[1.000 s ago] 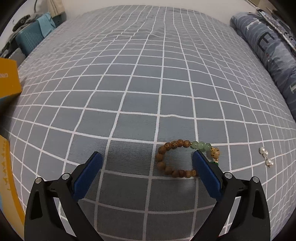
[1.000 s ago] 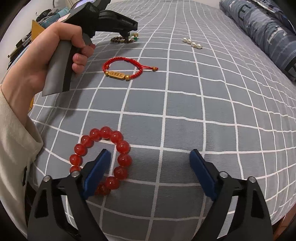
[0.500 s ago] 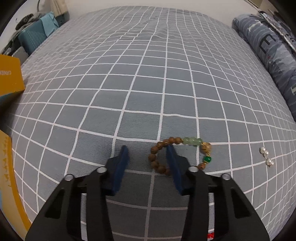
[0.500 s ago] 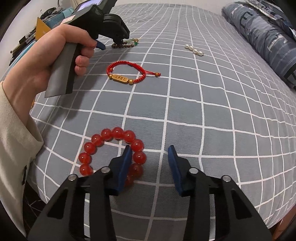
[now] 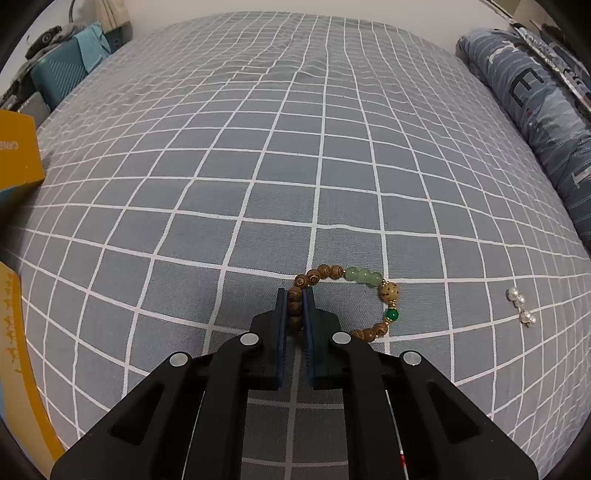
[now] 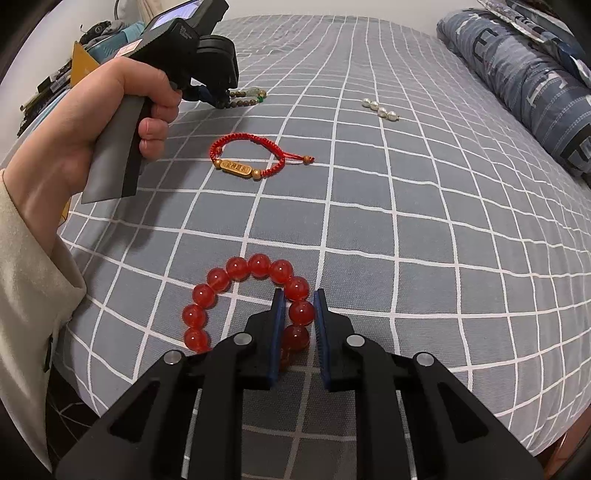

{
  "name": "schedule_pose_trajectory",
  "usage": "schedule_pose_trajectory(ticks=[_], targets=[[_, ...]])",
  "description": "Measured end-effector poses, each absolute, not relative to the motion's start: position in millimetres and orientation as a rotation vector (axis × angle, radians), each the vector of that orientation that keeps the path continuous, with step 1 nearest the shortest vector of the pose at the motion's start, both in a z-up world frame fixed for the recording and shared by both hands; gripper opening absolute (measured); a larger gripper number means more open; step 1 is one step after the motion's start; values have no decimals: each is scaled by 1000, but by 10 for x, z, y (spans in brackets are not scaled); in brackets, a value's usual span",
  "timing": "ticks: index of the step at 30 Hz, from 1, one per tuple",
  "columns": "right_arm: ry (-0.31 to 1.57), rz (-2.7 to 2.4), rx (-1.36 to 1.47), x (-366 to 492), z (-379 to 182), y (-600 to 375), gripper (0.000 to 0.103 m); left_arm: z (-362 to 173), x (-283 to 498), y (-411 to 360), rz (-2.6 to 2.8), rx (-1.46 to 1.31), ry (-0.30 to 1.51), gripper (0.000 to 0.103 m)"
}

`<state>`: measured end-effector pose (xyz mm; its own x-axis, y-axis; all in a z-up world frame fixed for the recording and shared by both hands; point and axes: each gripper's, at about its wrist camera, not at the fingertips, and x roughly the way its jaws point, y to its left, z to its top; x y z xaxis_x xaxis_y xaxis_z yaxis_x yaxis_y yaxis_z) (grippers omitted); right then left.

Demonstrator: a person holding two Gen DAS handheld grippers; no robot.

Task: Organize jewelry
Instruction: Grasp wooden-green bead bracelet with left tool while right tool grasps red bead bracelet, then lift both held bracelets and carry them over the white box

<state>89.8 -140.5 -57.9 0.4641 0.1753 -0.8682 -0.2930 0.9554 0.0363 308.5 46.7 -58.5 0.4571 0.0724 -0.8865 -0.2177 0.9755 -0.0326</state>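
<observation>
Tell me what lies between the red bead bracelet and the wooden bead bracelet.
The red cord bracelet lies on the bedsheet between red bead bracelet and wooden bead bracelet, shown in the right wrist view.

- A bed covered by a grey-blue sheet (image 5: 258,166) with a white grid pattern.
- A rolled blue patterned quilt (image 5: 535,122) along its right edge.
- White wall (image 5: 295,5) behind.
- Clutter (image 5: 66,66) at far left.

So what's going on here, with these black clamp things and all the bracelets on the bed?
A person is sorting jewelry on a checked bedsheet using two hand-held grippers. The left gripper is shut on the wooden bead bracelet; the right gripper is shut on the red bead bracelet. Both bracelets lie on the sheet. A red cord bracelet and some pearls lie untouched.
</observation>
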Motion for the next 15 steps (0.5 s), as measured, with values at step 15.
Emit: schedule_pose_trajectory(ticks=[15], targets=[[962,300,-37,799,-333,-1509,14,-237,2856,439,118,-205,1021,7]])
